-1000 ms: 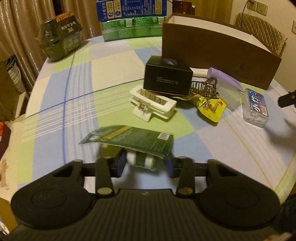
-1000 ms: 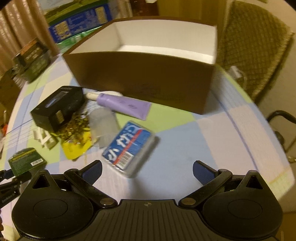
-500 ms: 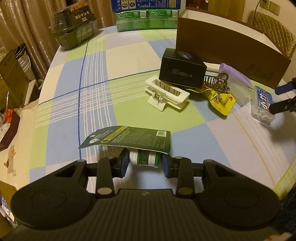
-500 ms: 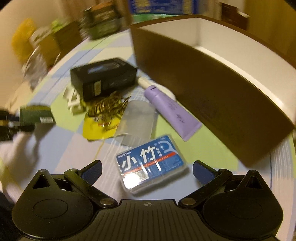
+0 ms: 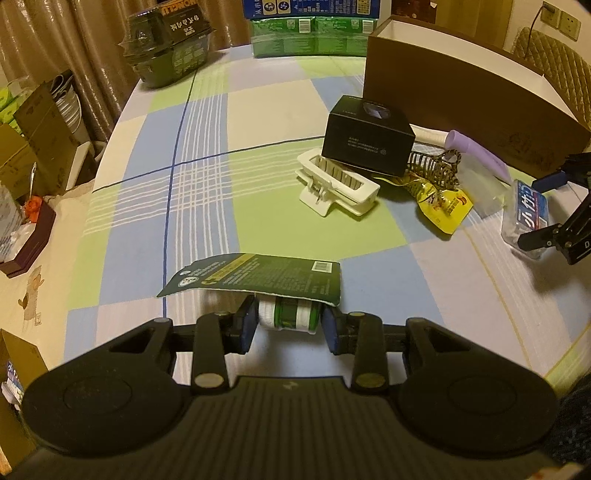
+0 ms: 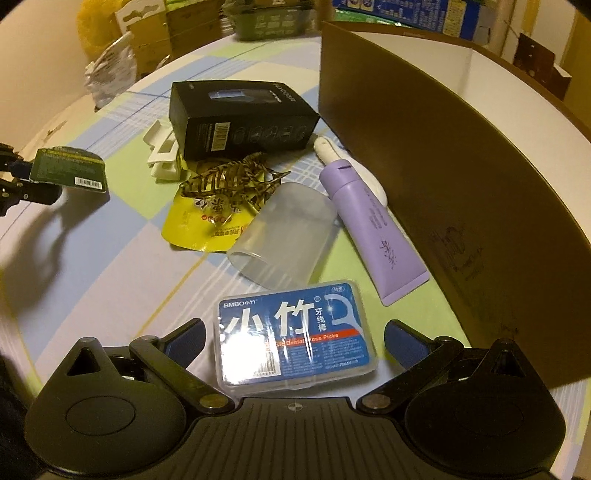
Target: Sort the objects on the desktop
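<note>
My left gripper (image 5: 289,325) is shut on a green-and-white roll under a dark green card package (image 5: 258,278), held just above the checked tablecloth; the package also shows in the right wrist view (image 6: 68,171). My right gripper (image 6: 293,338) is open, its jaws on either side of a blue floss-pick box (image 6: 293,341) lying on the table; the box also shows in the left wrist view (image 5: 526,216). The brown cardboard box (image 6: 461,177) with a white inside stands to the right of it.
A pile lies by the brown box (image 5: 461,96): a black carton (image 5: 367,136), a white clip (image 5: 338,186), a yellow snack pouch (image 5: 441,205), a purple tube (image 6: 373,229), a clear plastic cup (image 6: 286,236). Green and blue packs (image 5: 310,26) stand at the far edge.
My right gripper has swung and come down around the floss-pick box, which now lies between its open jaws. My left gripper has closed on the roll and drawn back slightly.
</note>
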Demonstrator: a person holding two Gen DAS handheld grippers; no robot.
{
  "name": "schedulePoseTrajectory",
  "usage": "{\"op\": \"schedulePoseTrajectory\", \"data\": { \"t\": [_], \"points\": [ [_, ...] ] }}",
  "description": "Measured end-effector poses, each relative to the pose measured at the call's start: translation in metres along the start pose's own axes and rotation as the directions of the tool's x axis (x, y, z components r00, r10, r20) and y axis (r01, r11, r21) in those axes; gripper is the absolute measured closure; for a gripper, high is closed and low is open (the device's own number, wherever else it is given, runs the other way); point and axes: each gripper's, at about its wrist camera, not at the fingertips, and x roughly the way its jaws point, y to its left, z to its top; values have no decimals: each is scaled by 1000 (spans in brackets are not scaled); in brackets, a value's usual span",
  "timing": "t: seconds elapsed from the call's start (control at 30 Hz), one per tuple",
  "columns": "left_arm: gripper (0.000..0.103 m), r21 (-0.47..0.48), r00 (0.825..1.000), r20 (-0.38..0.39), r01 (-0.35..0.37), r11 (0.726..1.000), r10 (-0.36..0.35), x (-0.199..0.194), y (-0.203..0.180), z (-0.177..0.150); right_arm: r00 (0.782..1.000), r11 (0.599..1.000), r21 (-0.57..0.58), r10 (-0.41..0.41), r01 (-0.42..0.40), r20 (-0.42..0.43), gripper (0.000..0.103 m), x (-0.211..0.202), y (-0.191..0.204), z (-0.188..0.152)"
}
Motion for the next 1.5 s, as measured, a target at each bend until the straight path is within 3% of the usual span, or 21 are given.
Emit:
{"op": "schedulePoseTrajectory", "data": {
  "t": [0.1,0.5,0.93,1.27,1.5],
  "points": [
    [72,-8,1000,-3,-6,1000,6,-2,-3,-1,1000,1000,-22,17,-17,-5,17,1,-1,1],
    [72,5,1000,4,-17,1000,17,-9,-15,0,1000,1000,-11,11,-11,6,18,-15,3,-3],
    [72,69,994,109,4,998,-12,-49,-30,40,988,991,121,33,-51,148,18,-77,-11,11],
    [72,146,972,213,74,987,-104,-66,-53,86,966,991,135,-13,-22,258,19,-123,-26,32],
    [72,206,937,293,131,970,-189,-59,-82,131,948,985,169,-90,39,304,18,-150,-61,46]
  ]
}}
